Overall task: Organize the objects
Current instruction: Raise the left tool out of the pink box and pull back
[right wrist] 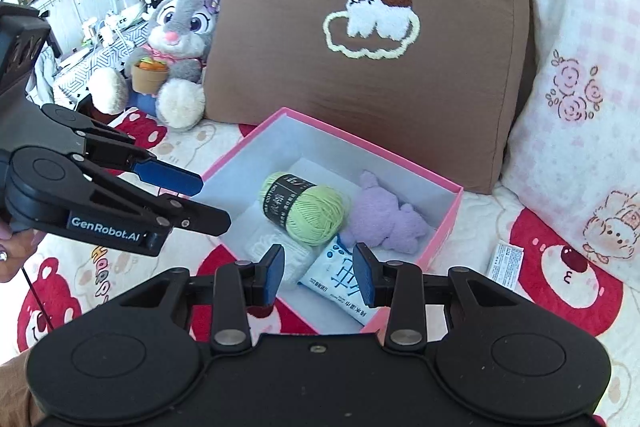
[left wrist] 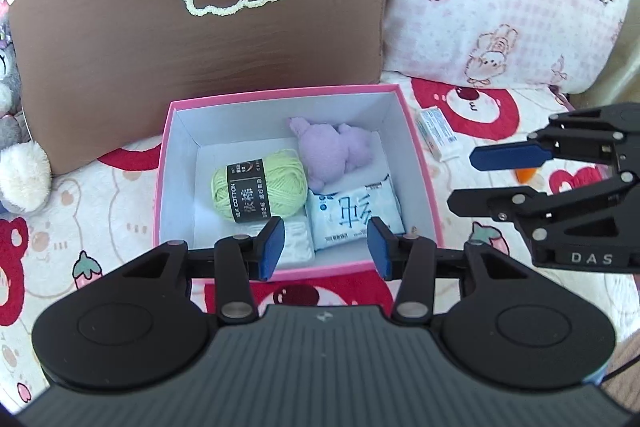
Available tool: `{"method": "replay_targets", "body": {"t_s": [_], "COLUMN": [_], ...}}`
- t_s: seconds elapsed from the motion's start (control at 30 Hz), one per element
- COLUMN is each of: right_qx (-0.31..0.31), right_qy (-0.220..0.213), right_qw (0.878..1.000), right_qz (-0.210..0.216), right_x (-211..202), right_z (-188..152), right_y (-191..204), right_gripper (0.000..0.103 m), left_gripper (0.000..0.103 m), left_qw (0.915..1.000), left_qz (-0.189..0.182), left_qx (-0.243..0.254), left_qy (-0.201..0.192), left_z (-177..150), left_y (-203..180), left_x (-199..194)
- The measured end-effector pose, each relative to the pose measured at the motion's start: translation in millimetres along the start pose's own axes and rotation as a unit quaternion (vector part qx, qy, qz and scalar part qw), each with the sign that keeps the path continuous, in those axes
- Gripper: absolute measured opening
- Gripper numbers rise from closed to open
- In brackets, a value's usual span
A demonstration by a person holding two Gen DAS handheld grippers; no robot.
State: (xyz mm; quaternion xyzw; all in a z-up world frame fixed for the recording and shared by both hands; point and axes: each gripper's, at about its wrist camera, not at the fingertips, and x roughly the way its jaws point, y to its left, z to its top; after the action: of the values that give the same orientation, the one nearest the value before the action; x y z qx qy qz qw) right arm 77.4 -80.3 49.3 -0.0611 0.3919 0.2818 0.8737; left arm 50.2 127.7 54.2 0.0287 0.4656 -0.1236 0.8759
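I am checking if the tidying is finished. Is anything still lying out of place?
Yes. A small white tube lies on the blanket, outside the pink box on its right, while the yarn, purple plush toy and packets are inside.

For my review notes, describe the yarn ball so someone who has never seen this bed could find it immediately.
Start at the brown pillow with the embroidered cloud; in front of it sits an open pink box. Inside, toward the box's left, lies the yarn ball, next to a purple plush toy and behind a white tissue pack. It is the only light green item, wrapped in a black label.
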Motion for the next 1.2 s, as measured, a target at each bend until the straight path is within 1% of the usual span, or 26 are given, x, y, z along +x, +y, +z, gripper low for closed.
{"method": "replay_targets", "body": {"t_s": [0.37, 0.6, 0.67, 0.7, 0.8, 0.87, 0.97, 1.03, 1.13, 1.2], "right_qx": [-0.03, -0.045, -0.048, -0.049, -0.055, -0.056, -0.044, -0.041, -0.054, -0.064], "right_qy": [0.001, 0.002, 0.006, 0.01, 0.035, 0.05, 0.065, 0.067, 0.062, 0.054], "right_qw": [1.0, 0.999, 0.999, 0.999, 0.997, 0.996, 0.996, 0.996, 0.995, 0.996], "right_qz": [0.002, -0.005, -0.011, -0.016, -0.03, -0.041, -0.042, -0.044, -0.056, -0.042], "right_x": [-55, -91, -100, -103, -108, -109, -111, -113, -114, -114], "right_z": [-14, -37, -44, -47, -59, -68, -80, -90, -103, -112], "right_y": [22, 22, 21, 19, 11, 2, -12, -20, -29, -38], "right_gripper": [0.044, 0.047, 0.049, 0.052, 0.058, 0.058, 0.06, 0.065, 0.067, 0.068], "left_gripper": [0.047, 0.049, 0.05, 0.051, 0.053, 0.054, 0.054, 0.055, 0.059, 0.066], "left_qw": [1.0, 0.9993, 0.999, 0.9987, 0.9974, 0.9967, 0.9958, 0.9951, 0.9936, 0.9919], "left_qz": [-0.008, -0.023, -0.028, -0.031, -0.048, -0.053, -0.054, -0.06, -0.069, -0.08], "left_qx": [0.001, 0.016, 0.024, 0.028, 0.04, 0.046, 0.05, 0.048, 0.048, 0.05], "left_qy": [0.005, 0.023, 0.027, 0.029, 0.037, 0.041, 0.055, 0.063, 0.075, 0.085], "left_z": [-15, -28, -33, -35, -41, -45, -51, -54, -55, -53], "left_y": [-21, -45, -55, -59, -71, -77, -84, -90, -99, -105], "left_x": [-50, -67, -71, -72, -73, -70, -61, -54, -43, -35]}}
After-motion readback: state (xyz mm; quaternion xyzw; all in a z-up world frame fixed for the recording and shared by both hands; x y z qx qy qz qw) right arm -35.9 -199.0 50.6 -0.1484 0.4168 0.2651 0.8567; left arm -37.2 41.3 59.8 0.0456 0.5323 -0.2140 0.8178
